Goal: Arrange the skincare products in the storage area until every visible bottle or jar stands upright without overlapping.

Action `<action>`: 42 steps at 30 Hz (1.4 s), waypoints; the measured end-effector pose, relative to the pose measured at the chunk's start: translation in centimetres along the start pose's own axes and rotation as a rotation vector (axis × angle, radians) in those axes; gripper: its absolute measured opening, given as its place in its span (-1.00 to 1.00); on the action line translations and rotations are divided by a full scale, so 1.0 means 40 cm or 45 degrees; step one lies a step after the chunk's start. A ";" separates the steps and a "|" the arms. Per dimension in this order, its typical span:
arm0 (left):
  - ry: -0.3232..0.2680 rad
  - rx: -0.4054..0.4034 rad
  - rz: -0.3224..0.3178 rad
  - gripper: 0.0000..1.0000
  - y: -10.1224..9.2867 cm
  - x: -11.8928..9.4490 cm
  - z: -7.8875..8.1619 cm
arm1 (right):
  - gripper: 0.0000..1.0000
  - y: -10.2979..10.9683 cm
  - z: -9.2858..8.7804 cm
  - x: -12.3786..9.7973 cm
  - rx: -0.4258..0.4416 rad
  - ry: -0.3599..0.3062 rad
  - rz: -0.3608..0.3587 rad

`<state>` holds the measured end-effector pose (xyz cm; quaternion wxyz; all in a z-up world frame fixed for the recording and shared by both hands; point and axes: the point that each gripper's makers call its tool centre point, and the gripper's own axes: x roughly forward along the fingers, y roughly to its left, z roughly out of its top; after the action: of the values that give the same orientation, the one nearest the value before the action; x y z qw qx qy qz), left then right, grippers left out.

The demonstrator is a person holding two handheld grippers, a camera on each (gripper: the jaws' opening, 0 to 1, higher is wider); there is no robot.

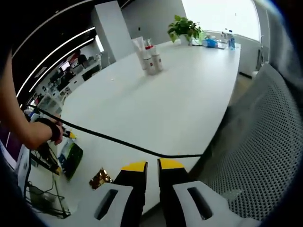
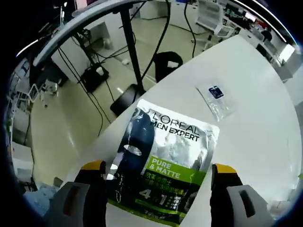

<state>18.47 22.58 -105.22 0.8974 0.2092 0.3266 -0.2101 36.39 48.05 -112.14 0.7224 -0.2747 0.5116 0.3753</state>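
Two grippers, one over the sachet pack, one far from the bottles

Right gripper view: right gripper [image 2: 158, 175] w/ jaws spread wide, yellow tips at lower left and lower right of frame. L'Oreal Men Expert pack [image 2: 165, 163] (silver/green, "Pure & Matte") lies flat on the white table [image 2: 255, 118], sitting between the two jaws, lower centre. Can't tell if jaws touch its edges; nothing clamped. Small clear sachet [image 2: 215, 100] w/ blue label lies on table upper right of centre, well apart from the pack. Table edge runs diagonally; past it, upper left, floor w/ a black stand pole [image 2: 130, 45] and cables.

Left gripper view: left gripper [image 1: 152, 165] at bottom centre, jaws nearly together, thin gap, holding nothing. Black cable [image 1: 118, 140] crosses table [image 1: 180, 104] just above the tips. Skincare bottles [image 1: 149, 56], a tight upright cluster of white tube + bottles w/ red caps, stand at upper centre of frame, far across the table from the gripper. Potted plant [image 1: 183, 29] beyond them, upper right of centre, w/ blue items [image 1: 211, 42] near it. Person's hand [image 1: 45, 131] at left edge, mid-height, w/ dark wrist strap. Green pack [image 1: 72, 158] and small gold wrapper [image 1: 100, 178] at lower left, the wrapper near the left jaw. Mesh chair back [image 1: 255, 151] fills the right side
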 end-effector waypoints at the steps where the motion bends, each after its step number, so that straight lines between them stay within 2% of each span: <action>1: 0.004 0.003 -0.001 -0.90 -0.001 0.001 -0.001 | 0.55 -0.003 -0.001 -0.002 -0.018 0.000 0.006; 5: 0.009 0.007 0.003 -0.89 0.001 0.001 -0.004 | 0.44 -0.005 -0.001 -0.002 -0.096 -0.002 0.033; 7: 0.007 0.013 0.007 -0.90 0.002 0.002 -0.003 | 0.32 -0.002 -0.003 -0.004 -0.145 0.011 0.054; 9: 0.008 0.014 0.009 -0.89 0.004 0.001 -0.004 | 0.19 -0.004 0.000 -0.003 -0.187 -0.001 0.069; 15: 0.002 0.012 0.011 -0.90 0.005 0.001 -0.001 | -0.03 -0.005 -0.008 -0.007 -0.278 -0.038 0.102; 17: 0.003 0.011 0.010 -0.90 0.006 0.001 -0.002 | -0.24 -0.005 -0.015 -0.014 -0.309 -0.037 0.112; 18: 0.005 0.012 0.009 -0.90 0.006 0.002 -0.003 | -0.55 -0.007 -0.018 -0.018 -0.318 -0.037 0.116; 19: 0.006 0.012 0.009 -0.90 0.005 0.002 -0.003 | -0.63 -0.005 -0.026 -0.022 -0.398 -0.046 0.137; 20: 0.006 0.012 0.009 -0.90 0.005 0.002 -0.003 | -0.65 -0.003 -0.030 -0.024 -0.350 -0.053 0.132; 24: 0.015 0.011 0.008 -0.91 0.006 0.002 -0.007 | -0.80 -0.009 -0.042 -0.032 -0.397 -0.062 0.154; 26: 0.007 0.008 0.011 -0.91 0.007 0.002 -0.004 | -0.91 -0.010 -0.056 -0.040 -0.413 -0.058 0.193; 27: 0.006 0.006 0.011 -0.91 0.007 0.001 -0.004 | -0.94 0.001 -0.066 -0.047 -0.393 -0.077 0.247; 28: 0.007 0.002 0.010 -0.91 0.008 0.000 -0.004 | -0.98 -0.005 -0.077 -0.053 -0.396 -0.070 0.248; 29: 0.008 -0.008 0.012 -0.91 0.010 -0.001 -0.005 | -1.00 -0.002 -0.085 -0.063 -0.406 -0.111 0.272; 33: -0.010 -0.010 0.010 -0.91 0.009 -0.002 0.002 | -1.00 -0.019 -0.140 -0.103 -0.413 -0.152 0.306; 37: -0.016 -0.008 -0.005 -0.92 0.004 -0.001 0.006 | -1.00 -0.029 -0.199 -0.165 -0.465 -0.227 0.361; 39: -0.079 -0.082 0.002 -0.94 0.018 -0.009 0.027 | -1.00 -0.042 -0.240 -0.205 -0.477 -0.248 0.379; 41: -0.165 -0.136 0.014 -0.96 0.032 -0.022 0.057 | -1.00 -0.055 -0.268 -0.252 -0.490 -0.322 0.398; 42: -0.177 -0.147 0.011 -0.96 0.033 -0.024 0.061 | -1.00 -0.056 -0.278 -0.273 -0.491 -0.364 0.416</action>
<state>19.70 22.63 -102.54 0.9293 0.1435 0.2743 -0.2013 30.17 35.26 -105.39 0.6517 -0.2653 0.3615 0.6117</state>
